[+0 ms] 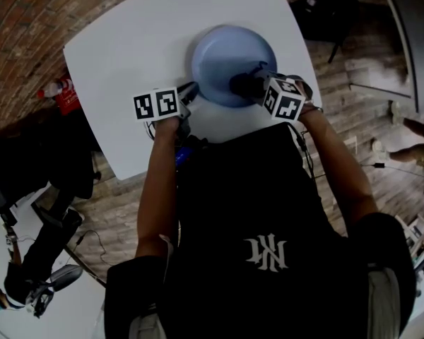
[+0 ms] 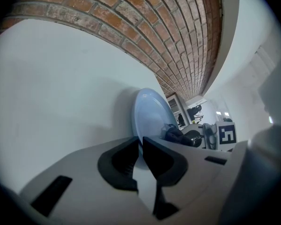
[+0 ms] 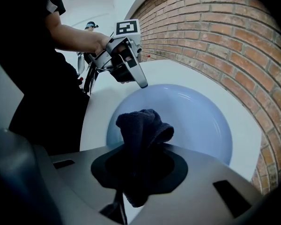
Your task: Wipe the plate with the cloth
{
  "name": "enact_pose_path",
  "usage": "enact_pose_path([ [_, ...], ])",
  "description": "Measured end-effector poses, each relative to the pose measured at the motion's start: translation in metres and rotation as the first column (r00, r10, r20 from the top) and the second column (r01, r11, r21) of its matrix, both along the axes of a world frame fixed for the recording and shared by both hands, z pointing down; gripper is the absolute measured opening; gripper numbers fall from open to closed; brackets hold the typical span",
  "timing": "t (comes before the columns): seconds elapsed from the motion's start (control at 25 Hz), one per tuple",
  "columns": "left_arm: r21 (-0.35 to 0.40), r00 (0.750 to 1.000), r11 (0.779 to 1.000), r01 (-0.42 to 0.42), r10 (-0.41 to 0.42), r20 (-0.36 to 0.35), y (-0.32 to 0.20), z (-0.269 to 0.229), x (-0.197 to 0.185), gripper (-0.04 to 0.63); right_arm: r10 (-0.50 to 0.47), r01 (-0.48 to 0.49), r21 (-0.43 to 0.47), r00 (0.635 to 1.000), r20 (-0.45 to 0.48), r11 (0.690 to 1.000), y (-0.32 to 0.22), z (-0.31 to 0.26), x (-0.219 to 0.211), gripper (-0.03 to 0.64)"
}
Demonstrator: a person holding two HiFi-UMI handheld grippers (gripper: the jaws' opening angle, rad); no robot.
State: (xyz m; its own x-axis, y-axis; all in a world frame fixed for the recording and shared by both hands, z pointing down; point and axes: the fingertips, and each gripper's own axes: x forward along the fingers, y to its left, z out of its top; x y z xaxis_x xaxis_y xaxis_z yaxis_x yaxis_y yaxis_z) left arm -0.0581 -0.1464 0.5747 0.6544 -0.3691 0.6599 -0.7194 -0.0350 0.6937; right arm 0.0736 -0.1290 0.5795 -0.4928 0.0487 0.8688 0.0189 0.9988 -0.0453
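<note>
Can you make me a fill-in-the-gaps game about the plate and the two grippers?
1. The left gripper pinches the rim of the ____ plate.
2. The right gripper holds a dark ____ over the plate.
3. The plate sits on a ____ table.

Missing words: blue; cloth; white.
</note>
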Motion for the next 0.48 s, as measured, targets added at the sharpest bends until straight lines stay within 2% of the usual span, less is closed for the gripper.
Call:
enact_pose_path([
  [0.48,0.006,1.000,1.000,-0.002,0.002,-0.007,-0.001,0.000,0.001,0.031,0.039,-0.030,0.096,0.995,-0.091,0.995,-0.043,0.002,0.028,0.089],
])
